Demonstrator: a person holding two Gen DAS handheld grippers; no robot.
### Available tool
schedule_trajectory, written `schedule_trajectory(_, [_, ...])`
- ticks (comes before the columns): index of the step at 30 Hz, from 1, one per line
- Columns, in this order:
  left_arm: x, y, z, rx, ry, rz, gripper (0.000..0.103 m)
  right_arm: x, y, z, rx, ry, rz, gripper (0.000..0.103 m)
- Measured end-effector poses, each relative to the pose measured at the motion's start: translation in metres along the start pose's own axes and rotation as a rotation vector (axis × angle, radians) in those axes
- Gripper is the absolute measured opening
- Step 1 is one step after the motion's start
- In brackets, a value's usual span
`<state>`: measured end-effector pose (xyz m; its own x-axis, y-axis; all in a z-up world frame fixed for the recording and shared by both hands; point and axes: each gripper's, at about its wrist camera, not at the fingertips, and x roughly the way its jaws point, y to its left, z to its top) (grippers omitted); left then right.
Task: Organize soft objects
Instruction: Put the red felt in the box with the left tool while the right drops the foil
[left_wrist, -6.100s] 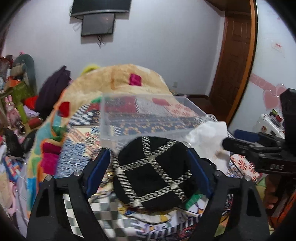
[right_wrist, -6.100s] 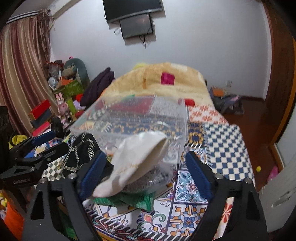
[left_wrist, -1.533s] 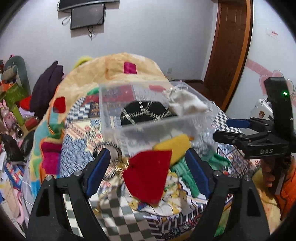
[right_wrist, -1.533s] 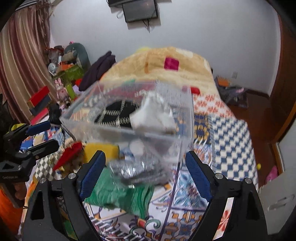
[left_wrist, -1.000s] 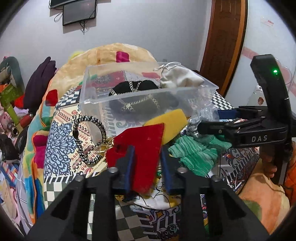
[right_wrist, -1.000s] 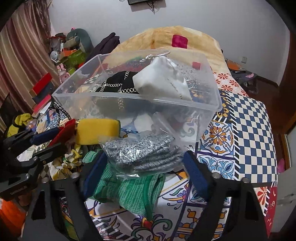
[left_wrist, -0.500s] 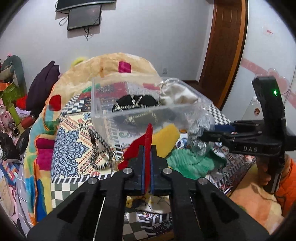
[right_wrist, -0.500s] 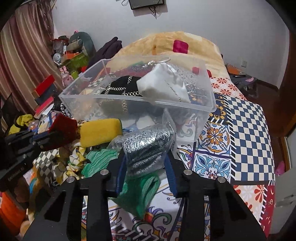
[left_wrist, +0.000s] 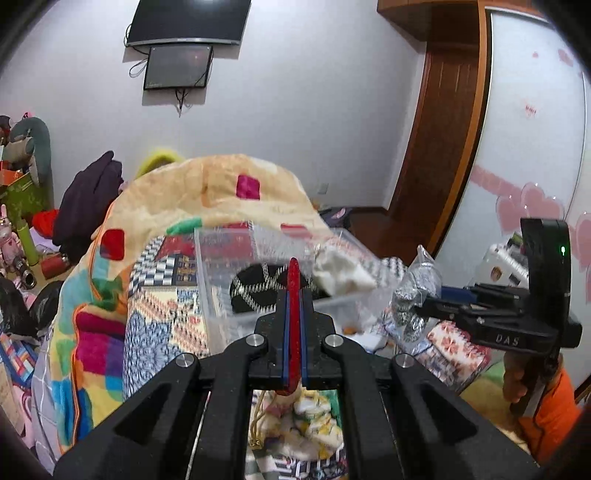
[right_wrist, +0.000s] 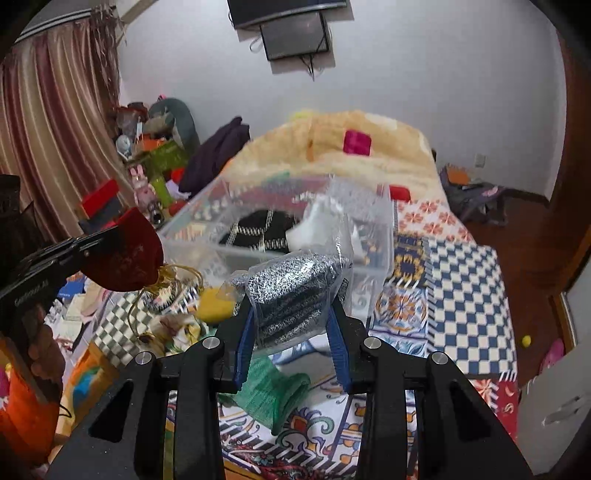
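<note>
My left gripper (left_wrist: 293, 295) is shut on a red velvet pouch (left_wrist: 293, 280), seen edge-on between the jaws; in the right wrist view the pouch (right_wrist: 125, 254) hangs at the left with a gold cord. My right gripper (right_wrist: 291, 314) is shut on a grey knit item in a clear plastic bag (right_wrist: 291, 291), also in the left wrist view (left_wrist: 413, 295). Both are raised in front of the clear plastic bin (right_wrist: 373, 240), which holds a black hat with white stripes (right_wrist: 258, 229) and a white cloth (right_wrist: 317, 218). The bin also shows in the left wrist view (left_wrist: 221, 280).
A yellow sponge-like item (right_wrist: 214, 299) and a green knit cloth (right_wrist: 273, 391) lie on the patterned bedspread (right_wrist: 469, 295) below the grippers. A beige blanket (right_wrist: 332, 155) is heaped behind the bin. Clutter stands along the left wall (right_wrist: 155, 155).
Both grippers closed on their items and lifted them: the left took the red pouch, the right the bagged grey knit. Both now sit higher, facing the bin.
</note>
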<state>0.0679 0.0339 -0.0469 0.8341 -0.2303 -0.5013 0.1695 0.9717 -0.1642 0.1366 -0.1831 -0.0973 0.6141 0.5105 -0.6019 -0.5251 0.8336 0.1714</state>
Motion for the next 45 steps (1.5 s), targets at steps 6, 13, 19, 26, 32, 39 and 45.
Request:
schedule_trajectory(6, [-0.002, -0.001, 0.025, 0.026, -0.061, 0.039, 0.003, -0.007, 0.003, 0.022, -0.023, -0.064, -0.009, 0.033])
schedule_trajectory(13, [0.008, 0.004, 0.047, 0.037, -0.101, 0.07, 0.003, 0.001, 0.011, 0.049, -0.047, -0.114, -0.011, 0.033])
schedule_trajectory(19, [0.023, 0.012, 0.058, 0.041, -0.126, 0.084, 0.003, 0.021, 0.018, 0.066, -0.064, -0.113, -0.004, 0.033])
schedule_trajectory(26, [0.071, 0.028, 0.047, 0.03, -0.027, 0.099, 0.003, 0.061, 0.02, 0.069, -0.088, -0.046, -0.014, 0.033])
schedule_trajectory(32, [0.11, 0.03, 0.028, 0.065, 0.079, 0.112, 0.003, 0.099, 0.02, 0.058, -0.113, 0.05, -0.034, 0.033])
schedule_trajectory(39, [0.133, 0.024, 0.018, 0.082, 0.166, 0.076, 0.003, 0.118, 0.022, 0.051, -0.132, 0.119, -0.043, 0.034])
schedule_trajectory(45, [0.126, 0.023, 0.016, 0.07, 0.19, 0.061, 0.024, 0.11, 0.022, 0.051, -0.124, 0.143, -0.017, 0.04])
